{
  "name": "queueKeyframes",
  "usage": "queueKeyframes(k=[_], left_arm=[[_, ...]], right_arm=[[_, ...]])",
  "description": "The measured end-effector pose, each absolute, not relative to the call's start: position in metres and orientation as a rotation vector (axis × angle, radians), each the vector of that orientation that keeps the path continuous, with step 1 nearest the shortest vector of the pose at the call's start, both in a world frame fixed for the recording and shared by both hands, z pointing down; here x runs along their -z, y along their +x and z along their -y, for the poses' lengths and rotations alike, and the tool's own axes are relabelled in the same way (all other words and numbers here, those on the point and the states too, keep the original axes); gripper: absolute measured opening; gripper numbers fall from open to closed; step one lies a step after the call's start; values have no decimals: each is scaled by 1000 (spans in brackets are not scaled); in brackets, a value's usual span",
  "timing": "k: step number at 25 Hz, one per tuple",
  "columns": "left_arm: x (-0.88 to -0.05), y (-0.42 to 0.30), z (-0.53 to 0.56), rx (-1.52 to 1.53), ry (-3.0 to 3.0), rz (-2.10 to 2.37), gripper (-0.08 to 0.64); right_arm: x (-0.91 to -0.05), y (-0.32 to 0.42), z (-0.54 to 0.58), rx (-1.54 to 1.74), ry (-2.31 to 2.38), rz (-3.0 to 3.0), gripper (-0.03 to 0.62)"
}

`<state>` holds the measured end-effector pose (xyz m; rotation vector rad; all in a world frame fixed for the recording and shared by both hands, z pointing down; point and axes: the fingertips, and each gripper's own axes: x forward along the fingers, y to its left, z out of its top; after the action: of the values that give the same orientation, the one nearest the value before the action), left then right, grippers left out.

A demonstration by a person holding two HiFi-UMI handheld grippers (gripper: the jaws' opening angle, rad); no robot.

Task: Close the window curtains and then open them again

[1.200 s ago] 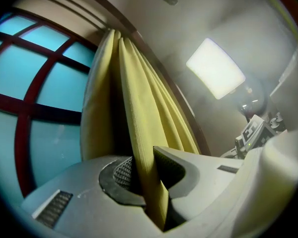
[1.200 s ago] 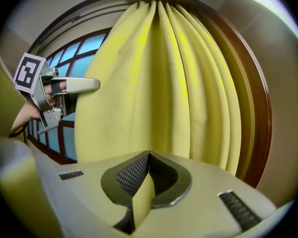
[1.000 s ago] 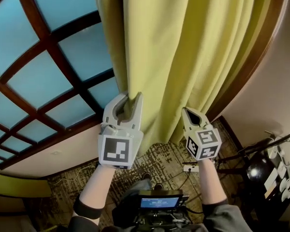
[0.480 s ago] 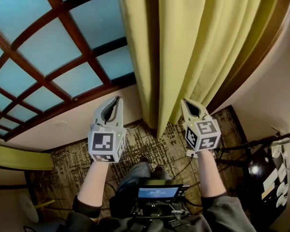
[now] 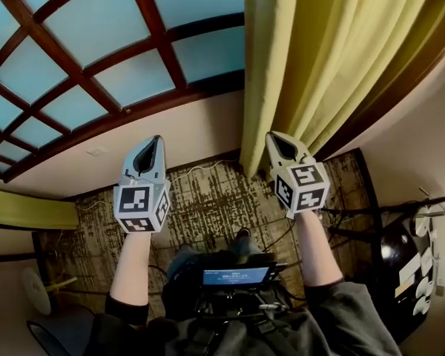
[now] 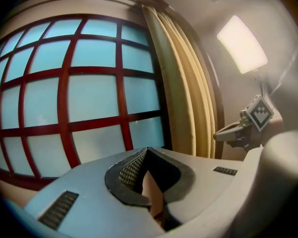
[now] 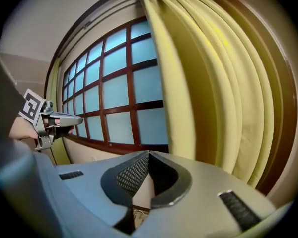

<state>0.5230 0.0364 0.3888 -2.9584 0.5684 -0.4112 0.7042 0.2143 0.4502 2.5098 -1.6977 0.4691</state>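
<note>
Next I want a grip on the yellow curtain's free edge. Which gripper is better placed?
Right, probably. The right gripper sits beside the lower edge of the curtain, jaws shut and empty. The left gripper is off by the window, apart from the fabric; its jaws have just closed on nothing.

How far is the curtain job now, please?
Done, it seems: the curtain hangs bunched at the right of the window, glass uncovered. In hand: nothing. The left hand-held gripper has just closed its jaws on nothing. The right hand-held gripper is shut and empty. Both are clear of the curtain. Left: probably nothing, if closing came first.
</note>
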Motion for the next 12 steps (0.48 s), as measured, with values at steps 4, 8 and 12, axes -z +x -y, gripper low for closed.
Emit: queueKeyframes(k=[4, 8, 12], left_arm=[[-398, 474, -8, 440, -2967, -604, 0], [-407, 414, 29, 453, -2963, -667, 0], [-420, 353, 65, 483, -2963, -719, 0]], right_arm=[[-457, 663, -178, -482, 2478, 1733, 14], [-463, 614, -144, -497, 2447, 1751, 14], [-471, 564, -112, -515, 2431, 1748, 14]])
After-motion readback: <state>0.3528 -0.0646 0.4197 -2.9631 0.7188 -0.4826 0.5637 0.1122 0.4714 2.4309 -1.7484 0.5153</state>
